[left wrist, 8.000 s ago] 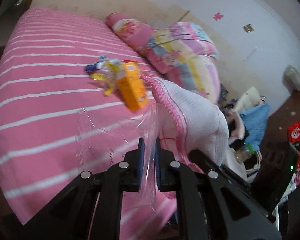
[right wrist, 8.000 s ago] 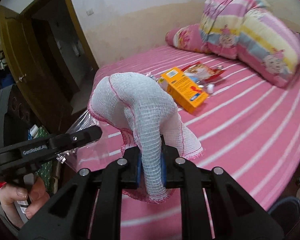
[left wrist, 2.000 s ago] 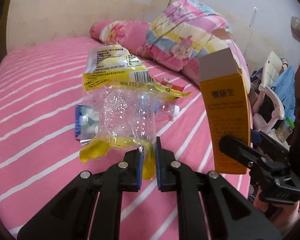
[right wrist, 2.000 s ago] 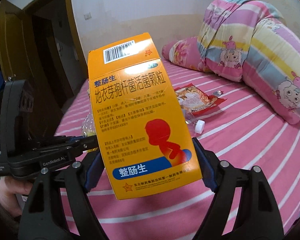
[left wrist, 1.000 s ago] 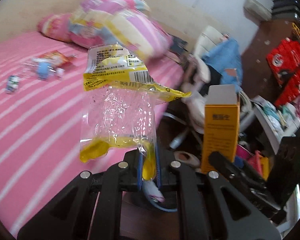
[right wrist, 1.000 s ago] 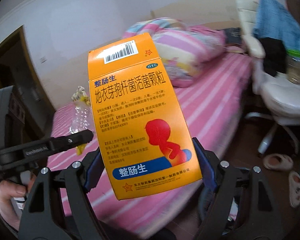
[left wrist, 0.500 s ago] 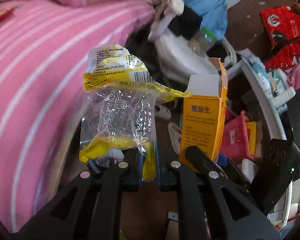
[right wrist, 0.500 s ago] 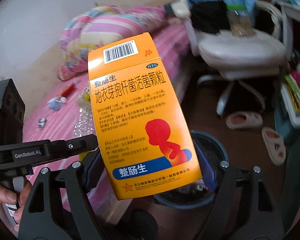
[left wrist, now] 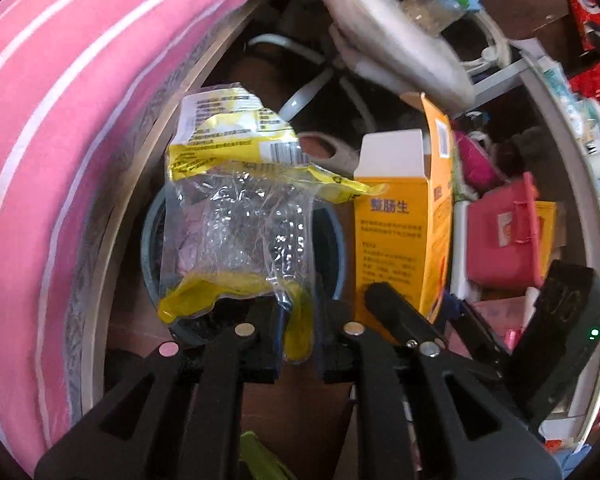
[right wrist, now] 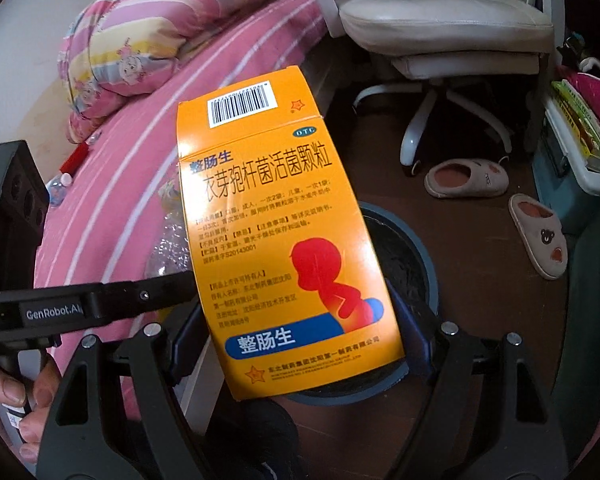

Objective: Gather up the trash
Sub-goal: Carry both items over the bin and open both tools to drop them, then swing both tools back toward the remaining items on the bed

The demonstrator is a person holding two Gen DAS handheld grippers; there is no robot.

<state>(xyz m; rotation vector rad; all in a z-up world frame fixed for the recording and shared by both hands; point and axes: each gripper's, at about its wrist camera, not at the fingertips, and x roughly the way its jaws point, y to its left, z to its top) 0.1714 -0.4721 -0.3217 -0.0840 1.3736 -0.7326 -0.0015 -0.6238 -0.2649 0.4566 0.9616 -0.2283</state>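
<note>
My left gripper [left wrist: 298, 344] is shut on a crumpled clear and yellow plastic wrapper [left wrist: 240, 232], held over a round blue-rimmed trash bin [left wrist: 148, 256] on the floor beside the bed. My right gripper [right wrist: 300, 344] is shut on an orange medicine box [right wrist: 276, 240], held upright over the same bin [right wrist: 424, 256]. The box also shows in the left wrist view [left wrist: 400, 240], right of the wrapper, with its top flap open. The wrapper shows partly behind the box in the right wrist view [right wrist: 168, 240].
A pink striped bed [left wrist: 40, 140] runs along the left, with more litter [right wrist: 66, 176] and a folded quilt [right wrist: 148, 44] on it. A white swivel chair [right wrist: 440, 28], two slippers [right wrist: 536, 236] and cluttered shelves [left wrist: 512, 240] crowd the right.
Both grippers have swung away from the bed and tilted down, carrying the wrapper and the box over the trash bin. Both holds are unchanged.
</note>
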